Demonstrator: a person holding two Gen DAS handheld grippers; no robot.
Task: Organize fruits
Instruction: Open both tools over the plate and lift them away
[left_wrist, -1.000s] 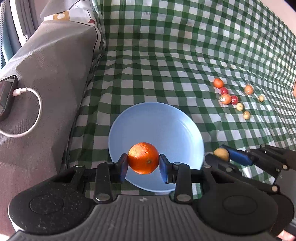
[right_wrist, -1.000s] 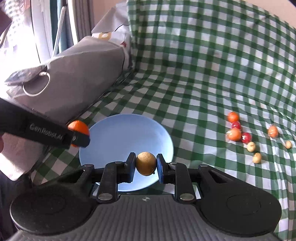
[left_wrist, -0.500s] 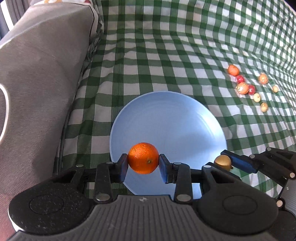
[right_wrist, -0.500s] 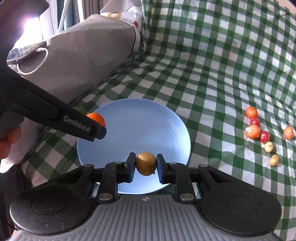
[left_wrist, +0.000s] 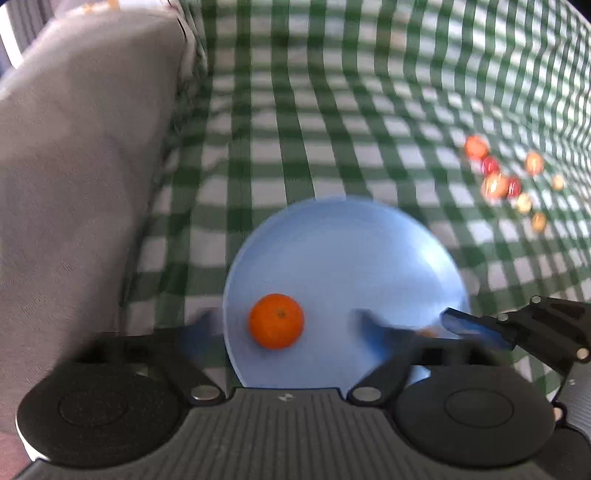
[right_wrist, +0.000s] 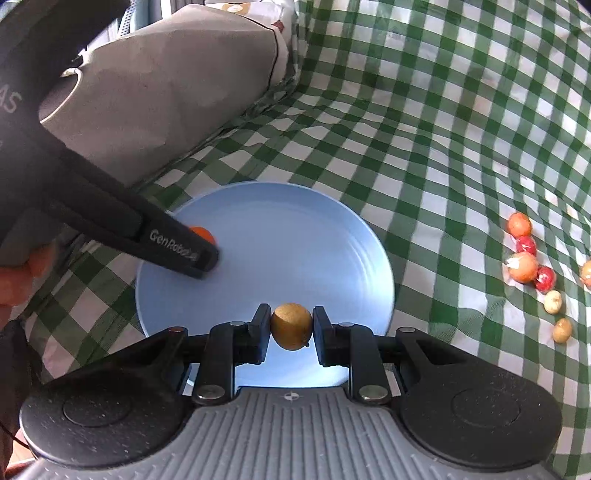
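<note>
A light blue plate (left_wrist: 369, 251) lies on the green checked cloth. In the blurred left wrist view my left gripper (left_wrist: 284, 326) is open, its fingers spread wide, and the orange (left_wrist: 276, 320) sits loose on the plate between them. In the right wrist view my right gripper (right_wrist: 291, 326) is shut on a small yellow-brown fruit (right_wrist: 291, 325) over the plate's (right_wrist: 295, 240) near edge. The left gripper's finger (right_wrist: 177, 251) hides most of the orange (right_wrist: 202, 233) there.
Several small orange, red and yellow fruits (right_wrist: 532, 269) lie in a cluster on the cloth to the right, also in the left wrist view (left_wrist: 506, 181). A grey cushion (right_wrist: 159, 96) stands along the left. The right gripper's fingers (left_wrist: 517, 328) reach in at the plate's right.
My left gripper has opened and let go of the orange, which now rests on the plate. My right gripper, still holding its fruit, has come lower and closer over the plate.
</note>
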